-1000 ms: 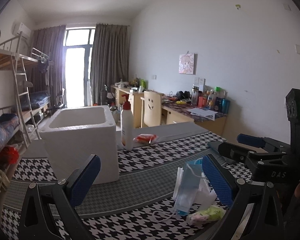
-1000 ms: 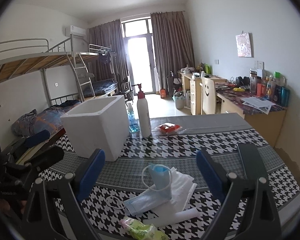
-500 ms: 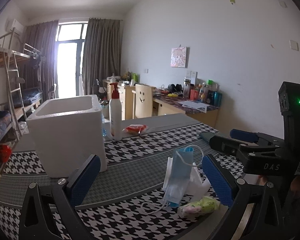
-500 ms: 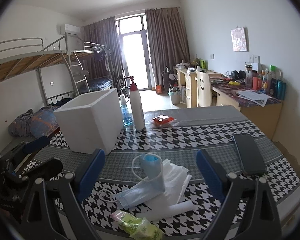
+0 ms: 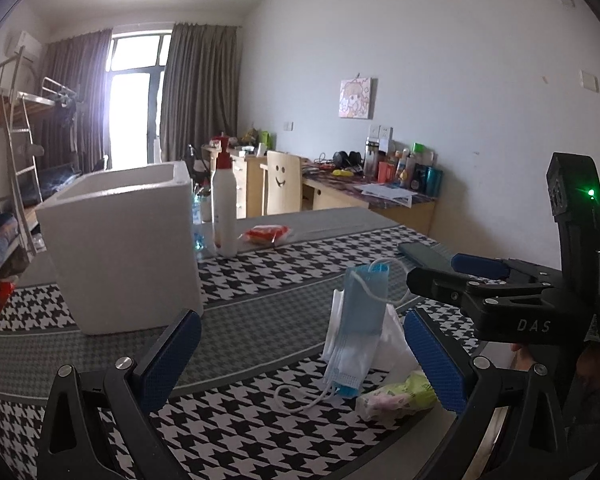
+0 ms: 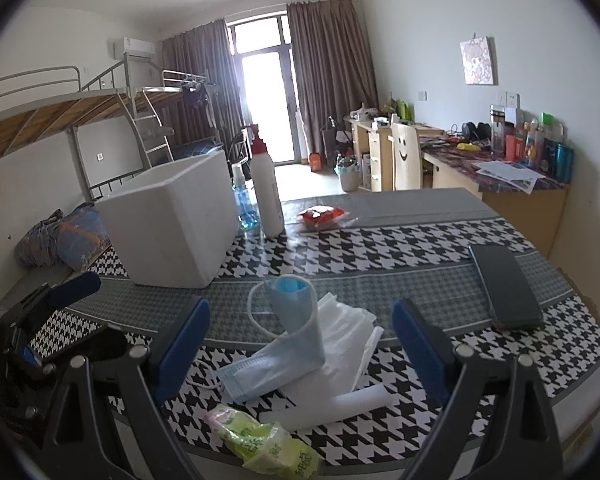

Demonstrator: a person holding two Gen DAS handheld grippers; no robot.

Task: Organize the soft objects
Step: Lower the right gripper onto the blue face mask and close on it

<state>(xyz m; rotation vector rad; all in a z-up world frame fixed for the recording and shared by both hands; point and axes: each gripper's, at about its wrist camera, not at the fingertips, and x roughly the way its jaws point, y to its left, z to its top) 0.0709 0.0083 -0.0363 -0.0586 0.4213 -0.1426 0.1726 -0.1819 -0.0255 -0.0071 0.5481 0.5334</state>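
Observation:
A pile of blue and white face masks [image 5: 358,328] [image 6: 288,340] lies on the checked tablecloth near the front edge. A green tissue pack [image 5: 396,398] [image 6: 264,440] lies in front of it. A white foam box [image 5: 124,248] [image 6: 172,216] stands open-topped at the left. My left gripper [image 5: 300,360] is open and empty, just short of the pile. My right gripper [image 6: 300,344] is open and empty, with the masks between its fingers' line of sight; it also shows in the left wrist view [image 5: 456,276].
A white pump bottle [image 5: 224,208] [image 6: 266,192], a small blue bottle [image 6: 244,200] and a red packet [image 5: 266,234] [image 6: 320,214] stand behind the box. A black phone [image 6: 504,286] lies at the right. Desks, a chair and a bunk bed fill the room behind.
Both grippers have drifted a little, so the view has shifted: the box and masks sit further left and closer in each view. Nothing on the table moved.

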